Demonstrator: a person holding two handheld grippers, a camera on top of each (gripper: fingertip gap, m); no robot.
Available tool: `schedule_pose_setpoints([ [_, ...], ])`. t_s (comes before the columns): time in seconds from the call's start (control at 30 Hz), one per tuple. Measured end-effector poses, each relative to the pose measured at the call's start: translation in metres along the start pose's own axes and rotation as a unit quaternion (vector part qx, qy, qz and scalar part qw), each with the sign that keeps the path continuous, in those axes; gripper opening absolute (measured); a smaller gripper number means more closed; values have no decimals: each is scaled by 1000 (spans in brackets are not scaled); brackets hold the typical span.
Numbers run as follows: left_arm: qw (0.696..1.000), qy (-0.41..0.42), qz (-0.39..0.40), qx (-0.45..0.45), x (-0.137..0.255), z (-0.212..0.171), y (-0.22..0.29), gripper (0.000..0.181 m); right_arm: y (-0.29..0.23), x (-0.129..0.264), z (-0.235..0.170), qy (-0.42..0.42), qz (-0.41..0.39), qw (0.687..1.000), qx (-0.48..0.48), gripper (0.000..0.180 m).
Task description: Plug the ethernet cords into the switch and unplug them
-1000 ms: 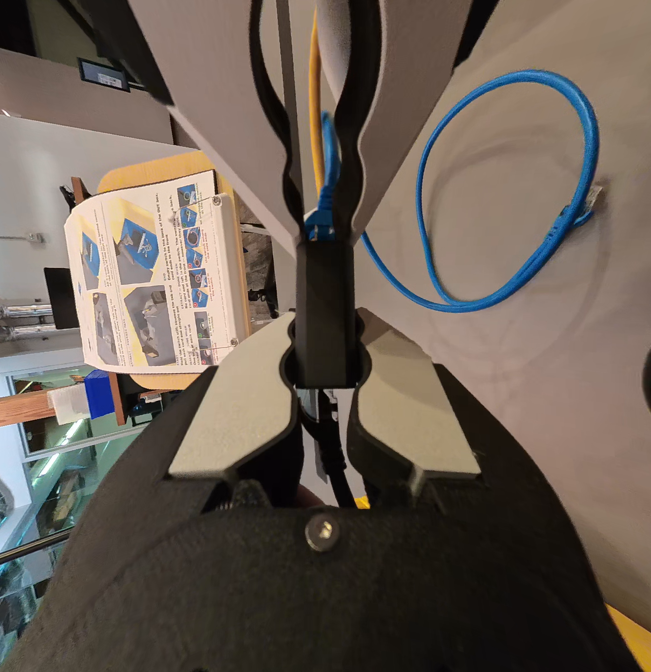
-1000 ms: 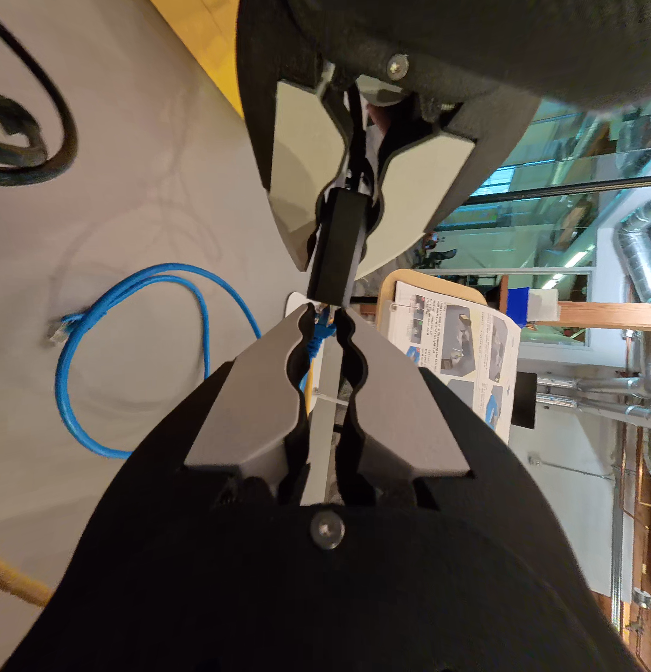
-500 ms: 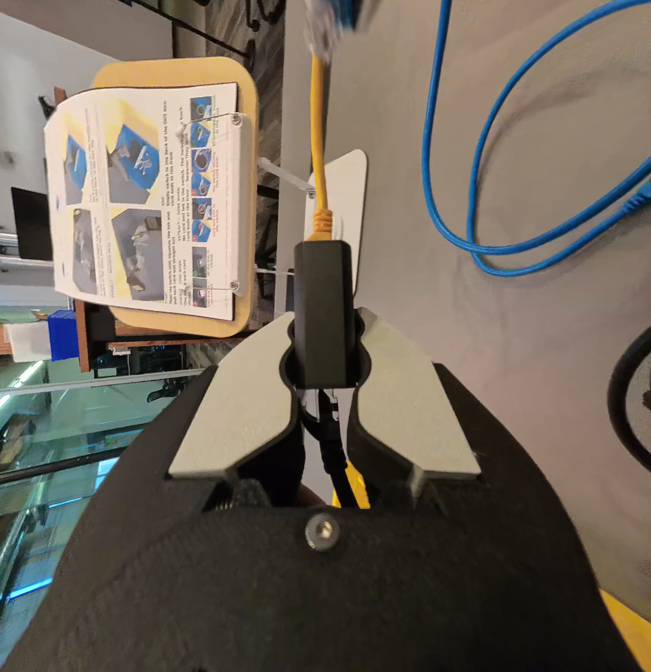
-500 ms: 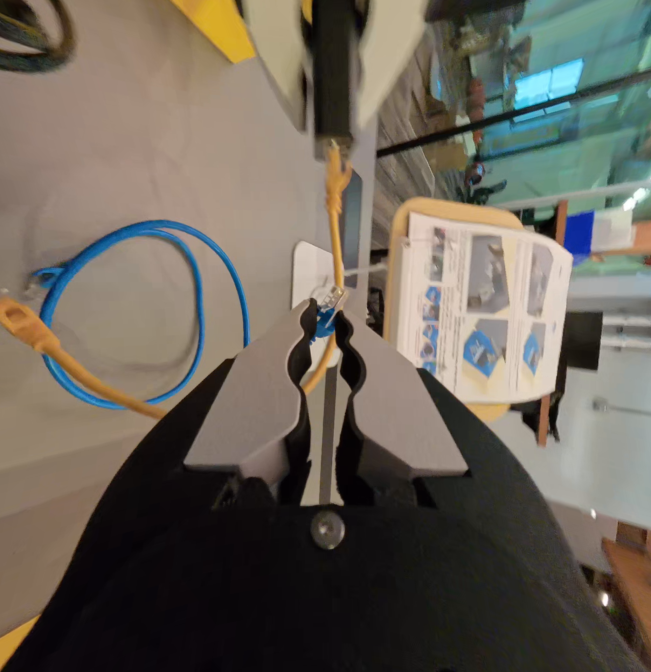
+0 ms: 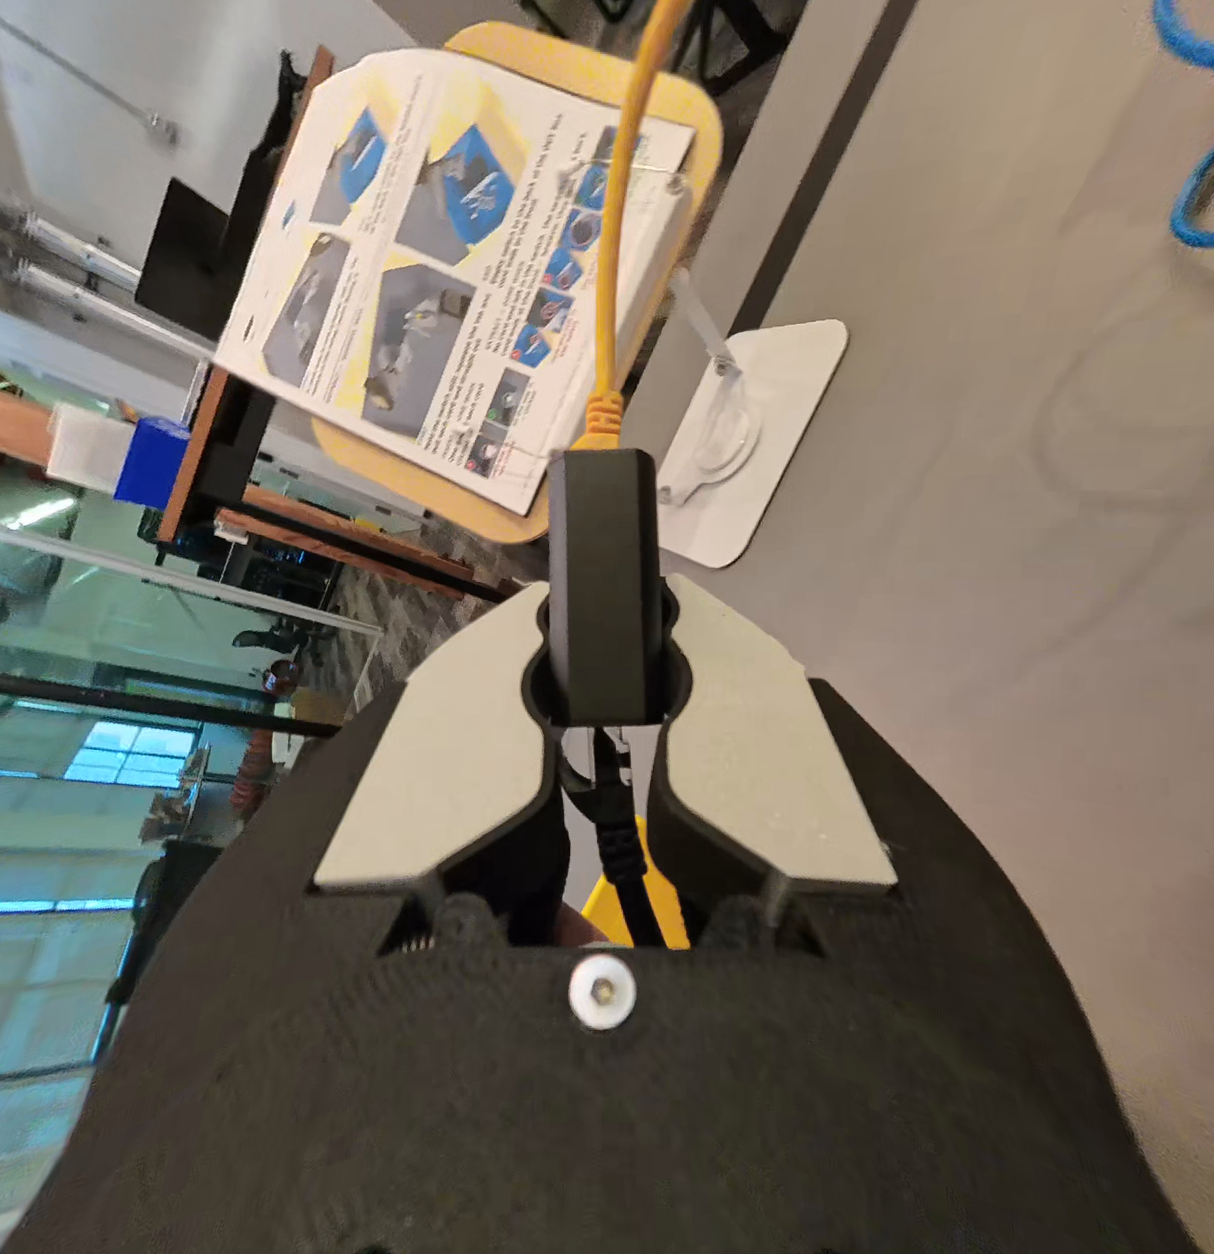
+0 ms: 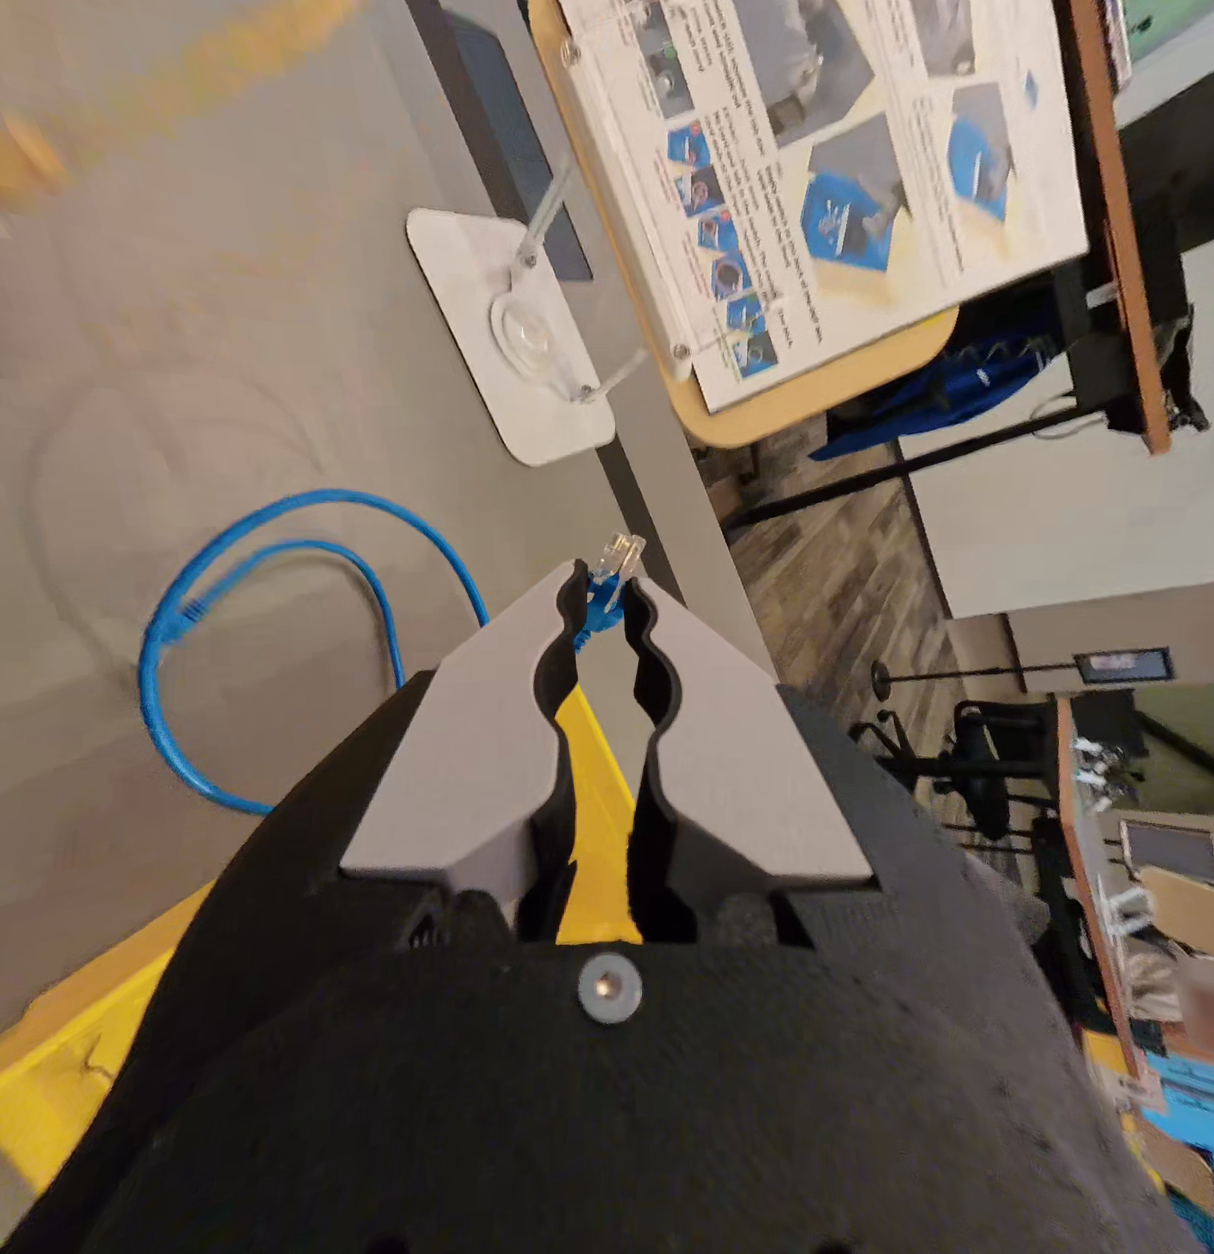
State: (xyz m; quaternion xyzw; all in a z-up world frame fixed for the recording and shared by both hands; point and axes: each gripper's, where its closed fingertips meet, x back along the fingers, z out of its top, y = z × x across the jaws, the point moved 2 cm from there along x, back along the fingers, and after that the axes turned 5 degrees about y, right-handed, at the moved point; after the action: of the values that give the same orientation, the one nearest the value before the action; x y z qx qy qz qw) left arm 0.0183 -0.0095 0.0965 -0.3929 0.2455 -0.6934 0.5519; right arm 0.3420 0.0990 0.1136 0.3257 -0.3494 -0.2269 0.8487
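Since a second ago, the two grippers have drawn apart: the blue cord's plug, then at the switch's far end, is now out of it and rides clear in the right gripper.

Nearest in the left wrist view, the left gripper is clenched on the black switch, which stands up between its grey fingers. A black cable leaves the switch's near end and runs back between the fingers. At the far end a yellow cord is plugged in and rises out of the top of the picture.

In the right wrist view, the fingertips pinch the blue cord just behind its clear plug, which pokes out past them. The cord loops away to the left over the grey table, its other plug lying at the loop's left side. Yellow tape shows at the table's near edge. A blurred yellow streak crosses the far left corner; what it is cannot be told.

Farther off, a white stand base sits near the table's right edge. Beyond it, off the table, a tan board carries a printed sheet of pictures and text. Dark wood flooring and office furniture lie beyond.
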Motion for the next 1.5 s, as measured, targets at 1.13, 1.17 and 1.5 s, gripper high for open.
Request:
schedule_pose_setpoints([
  [1.13,1000,-23,10,1,16,-24,7,25,37,131,-124,-93,-231,957,-152,10],
  [1.17,1000,-24,8,-1,16,-24,9,25,24,123,-132,-104,-215,958,-157,10],
  [1.5,1000,-24,-4,-13,10,-18,21,24,-75,67,-182,-176,-46,957,-227,11],
])
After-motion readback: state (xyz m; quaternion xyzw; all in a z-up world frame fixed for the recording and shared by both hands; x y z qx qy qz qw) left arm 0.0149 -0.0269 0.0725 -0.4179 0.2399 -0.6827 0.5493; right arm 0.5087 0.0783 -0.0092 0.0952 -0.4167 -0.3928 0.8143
